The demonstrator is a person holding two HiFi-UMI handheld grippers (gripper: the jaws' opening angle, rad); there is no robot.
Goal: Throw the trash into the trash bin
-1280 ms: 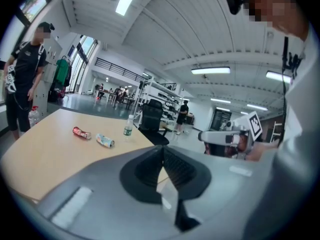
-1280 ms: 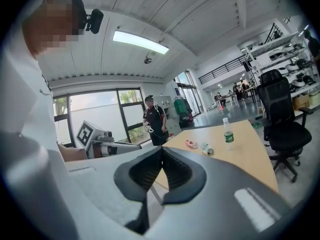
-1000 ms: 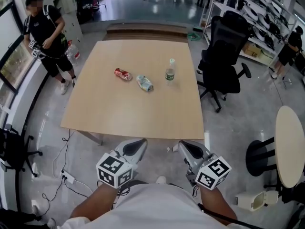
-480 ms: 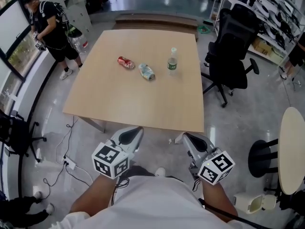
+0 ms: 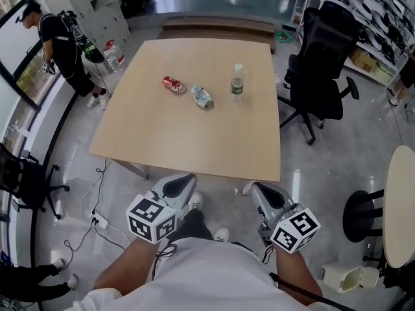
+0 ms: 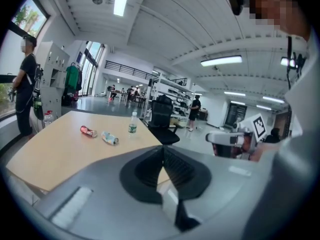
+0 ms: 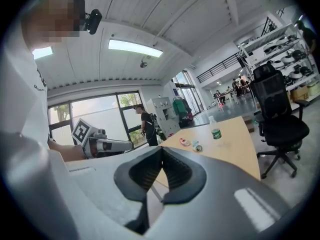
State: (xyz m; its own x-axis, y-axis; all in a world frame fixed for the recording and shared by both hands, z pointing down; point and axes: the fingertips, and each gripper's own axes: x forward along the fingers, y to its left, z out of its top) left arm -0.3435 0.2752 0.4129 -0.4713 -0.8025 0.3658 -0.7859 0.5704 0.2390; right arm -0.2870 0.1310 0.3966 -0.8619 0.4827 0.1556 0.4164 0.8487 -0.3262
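Note:
Three pieces of trash rest on the far half of the light wooden table [image 5: 188,141]: a crushed red can [image 5: 173,84], a crushed pale bottle [image 5: 202,98] and an upright clear bottle with a green label [image 5: 237,83]. Both grippers hover over the floor short of the table's near edge, well away from the trash. My left gripper [image 5: 178,188] is shut and holds nothing. My right gripper [image 5: 256,193] is also shut and empty. The left gripper view shows the can [image 6: 88,131] and the upright bottle [image 6: 132,123] beyond its touching jaws. On the floor at the lower right stands a small white bin [image 5: 347,277].
A black office chair [image 5: 321,63] stands at the table's right side. A round pale table [image 5: 399,199] and a black stool base [image 5: 363,209] are further right. A person [image 5: 61,44] stands at the far left. Cables and a power strip [image 5: 97,222] lie on the floor left of me.
The view has shifted slightly toward the table and my shoes now show between the grippers. The bystander has moved toward the top left corner. Both grippers stay shut.

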